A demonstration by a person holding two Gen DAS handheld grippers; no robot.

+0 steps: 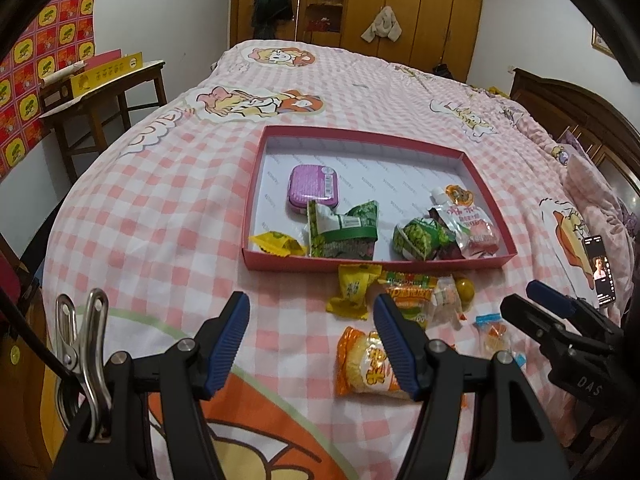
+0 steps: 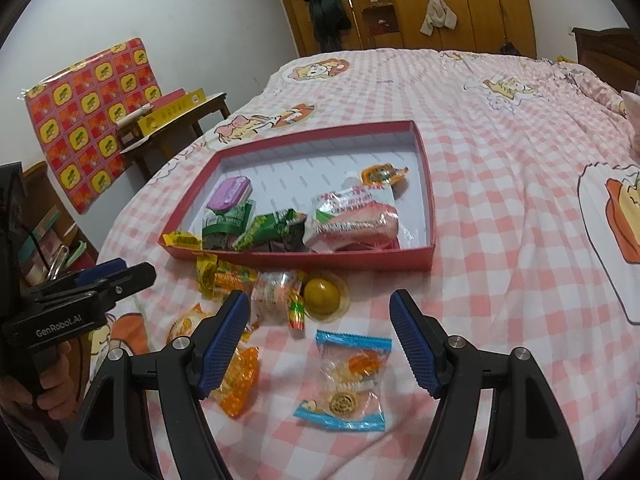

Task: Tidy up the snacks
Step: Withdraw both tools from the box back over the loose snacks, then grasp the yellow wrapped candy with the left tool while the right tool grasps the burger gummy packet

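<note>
- Both grippers hover low over the near end of the bed, pointing toward the red tray; each stands released with its blue pads spread wide and nothing between them.
- Left gripper [image 1: 314, 336] hangs above the pink checked bedspread [image 1: 152, 216], its right pad over the orange snack packet [image 1: 362, 364], though whether they touch cannot be told. From the right wrist view this gripper [image 2: 116, 270] sits at the near left, gripped by a hand [image 2: 52, 384] on its handle; "GenRobot.AI" is printed on its body.
- Right gripper [image 2: 320, 340] hovers over the blue-edged clear candy packet [image 2: 348, 376], which lies flat on the bedspread between the pads and apart from both. In the left wrist view the right gripper [image 1: 532, 304] shows at the near right, with the letters "DAS" readable on it.
- Red tray [image 1: 372, 266] lies beyond the grippers and holds a purple tin [image 1: 314, 188], green wrapped snacks [image 1: 344, 232], a yellow candy [image 1: 276, 243] in its near left corner and a pink-and-white spouted pouch [image 1: 470, 220] on the right; the pouch's red lettering is too small to read.
- Loose snacks lie just before the tray's near wall: a yellow wrapped candy [image 1: 352, 292], an orange-and-green packet [image 1: 412, 296] and a round yellow jelly cup [image 2: 326, 292].
- A phone [image 1: 600, 272] rests on the bedspread at the right.
</note>
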